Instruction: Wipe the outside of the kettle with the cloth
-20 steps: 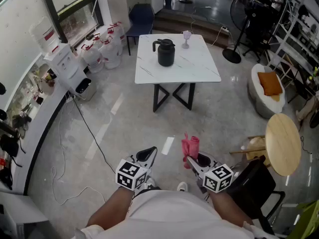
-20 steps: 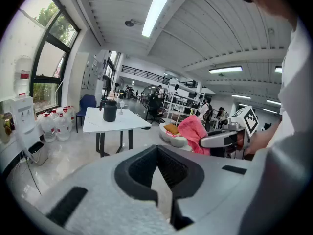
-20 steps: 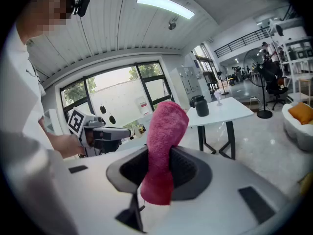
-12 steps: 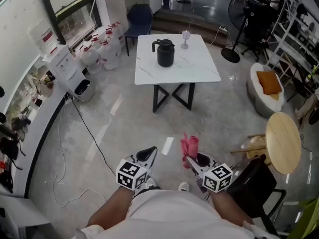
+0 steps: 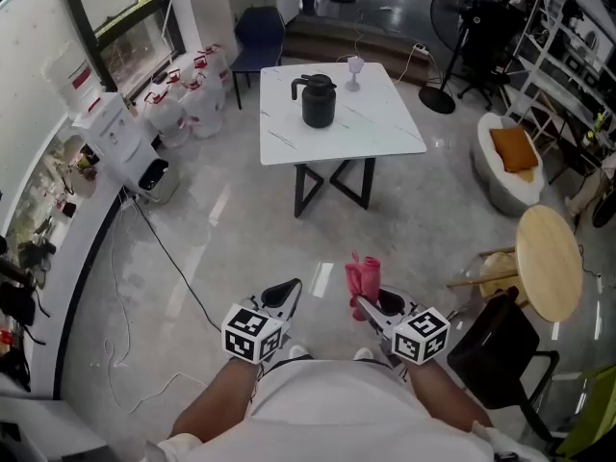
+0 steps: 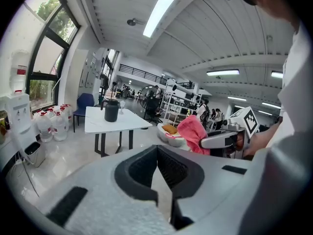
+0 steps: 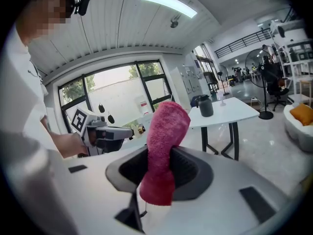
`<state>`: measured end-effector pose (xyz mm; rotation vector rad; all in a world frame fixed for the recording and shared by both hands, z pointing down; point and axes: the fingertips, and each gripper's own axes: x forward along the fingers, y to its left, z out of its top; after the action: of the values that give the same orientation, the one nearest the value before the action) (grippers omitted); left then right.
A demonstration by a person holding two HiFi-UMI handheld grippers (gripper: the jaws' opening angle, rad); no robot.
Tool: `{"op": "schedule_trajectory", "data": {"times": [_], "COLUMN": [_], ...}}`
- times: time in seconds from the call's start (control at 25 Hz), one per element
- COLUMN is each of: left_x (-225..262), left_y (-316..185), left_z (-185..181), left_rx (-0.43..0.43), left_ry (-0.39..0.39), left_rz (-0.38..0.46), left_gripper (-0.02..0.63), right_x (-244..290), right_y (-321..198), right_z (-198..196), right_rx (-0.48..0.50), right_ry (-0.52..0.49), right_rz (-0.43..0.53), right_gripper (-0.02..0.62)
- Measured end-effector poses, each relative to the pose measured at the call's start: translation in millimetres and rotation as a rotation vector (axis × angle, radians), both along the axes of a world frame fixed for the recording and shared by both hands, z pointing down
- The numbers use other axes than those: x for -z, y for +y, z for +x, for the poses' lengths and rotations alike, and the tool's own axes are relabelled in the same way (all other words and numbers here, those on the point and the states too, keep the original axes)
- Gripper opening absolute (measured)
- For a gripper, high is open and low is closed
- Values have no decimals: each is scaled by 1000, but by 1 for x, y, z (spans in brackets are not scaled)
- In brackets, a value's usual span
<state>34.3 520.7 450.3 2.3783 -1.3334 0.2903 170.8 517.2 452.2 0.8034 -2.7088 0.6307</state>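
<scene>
White table point(image 5: 377, 128) with a stemmed glass point(image 5: 354, 68) at its far edge, blue chair point(image 5: 258, 27) behind, water jugs point(image 5: 200, 96) alongside.

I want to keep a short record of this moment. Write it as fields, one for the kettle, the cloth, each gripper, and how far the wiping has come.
kettle: black, upright on the white table, near a stemmed glass
cloth: pink, sticking up out of the right gripper's jaws
right gripper: shut on the cloth
left gripper: shut, nothing between its jaws
gap: both grippers are far from the kettle, with open floor between
wiping: not yet begun
</scene>
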Motion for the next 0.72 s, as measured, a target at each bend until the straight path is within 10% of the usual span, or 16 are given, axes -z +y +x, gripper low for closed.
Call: {"op": "schedule_trajectory", "data": {"times": [0.72], "left_x": [-18], "left_y": [-13], "left_z": [-67], "left_rx": [-42], "left_ry": [-12], "left_rz": [-16], "left_gripper": [0], "right_x": [-8], "right_y": [-22], "right_z": [-53], "right_rx": [-89], "right_ry": [-26], "right_rz": [-65], "right_gripper": [130]}}
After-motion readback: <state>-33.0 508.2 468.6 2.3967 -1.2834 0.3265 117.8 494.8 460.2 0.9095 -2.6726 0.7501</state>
